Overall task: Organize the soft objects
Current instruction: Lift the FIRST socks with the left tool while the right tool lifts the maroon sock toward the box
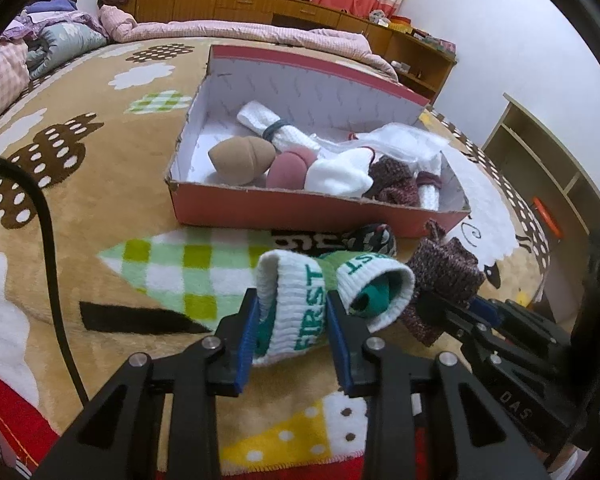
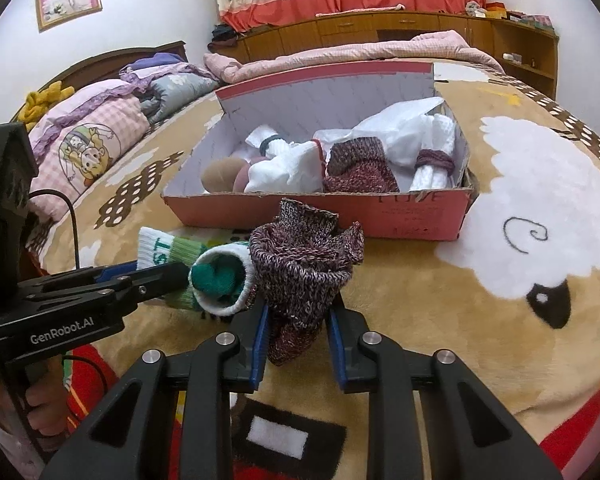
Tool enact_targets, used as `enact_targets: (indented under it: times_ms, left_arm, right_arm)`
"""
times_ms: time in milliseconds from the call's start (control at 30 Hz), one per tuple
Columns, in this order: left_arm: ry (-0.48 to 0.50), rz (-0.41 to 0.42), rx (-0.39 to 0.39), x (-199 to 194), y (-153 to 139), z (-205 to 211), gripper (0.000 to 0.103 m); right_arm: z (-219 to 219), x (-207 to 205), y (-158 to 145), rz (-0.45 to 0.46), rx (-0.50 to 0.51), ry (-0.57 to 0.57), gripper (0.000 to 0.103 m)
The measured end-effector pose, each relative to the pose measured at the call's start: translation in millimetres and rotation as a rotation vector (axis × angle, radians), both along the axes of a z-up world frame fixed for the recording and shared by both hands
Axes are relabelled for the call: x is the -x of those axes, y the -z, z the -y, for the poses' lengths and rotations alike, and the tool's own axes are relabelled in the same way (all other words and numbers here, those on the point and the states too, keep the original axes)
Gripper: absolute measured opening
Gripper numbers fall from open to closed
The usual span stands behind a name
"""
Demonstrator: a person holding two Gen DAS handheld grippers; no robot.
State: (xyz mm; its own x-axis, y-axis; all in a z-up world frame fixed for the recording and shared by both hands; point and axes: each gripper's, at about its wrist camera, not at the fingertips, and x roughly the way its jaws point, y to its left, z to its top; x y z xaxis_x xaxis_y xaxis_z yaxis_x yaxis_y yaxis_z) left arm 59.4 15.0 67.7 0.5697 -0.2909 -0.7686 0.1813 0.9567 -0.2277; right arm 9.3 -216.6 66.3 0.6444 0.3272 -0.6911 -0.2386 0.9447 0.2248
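Socks, each pinched in one gripper: left gripper [image 1: 292,320] clamps the white-and-green sock [image 1: 300,308], right gripper [image 2: 296,320] clamps the maroon knit sock [image 2: 300,276], seemingly for carrying to the red box [image 2: 380,216] mid-bed; both hang near the blanket's [image 2: 420,300] front edge, long axes toward the box

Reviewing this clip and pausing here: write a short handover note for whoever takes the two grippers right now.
Left gripper: shut on the white-green sock.
Right gripper: shut on the maroon sock.
Both socks sit just in front of the box on the blanket.
Done: several rolled socks already in the box.
Left: put these two in; a dark patterned sock by the box remains.
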Motion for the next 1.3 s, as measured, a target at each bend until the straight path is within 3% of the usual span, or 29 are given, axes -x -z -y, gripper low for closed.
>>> enact_targets:
  times_ms: [900, 1300]
  left_arm:
    - [-0.017, 0.04, -0.006, 7.5, -18.9, -4.1, 0.034]
    - [-0.02, 0.072, -0.013, -7.0, -33.9, -2.7, 0.034]
  right_arm:
    - [14.6, 6.2, -19.9, 0.051, -0.011, 0.031, 0.026]
    - [16.8, -1.4, -31.5, 0.078, -0.001, 0.031, 0.026]
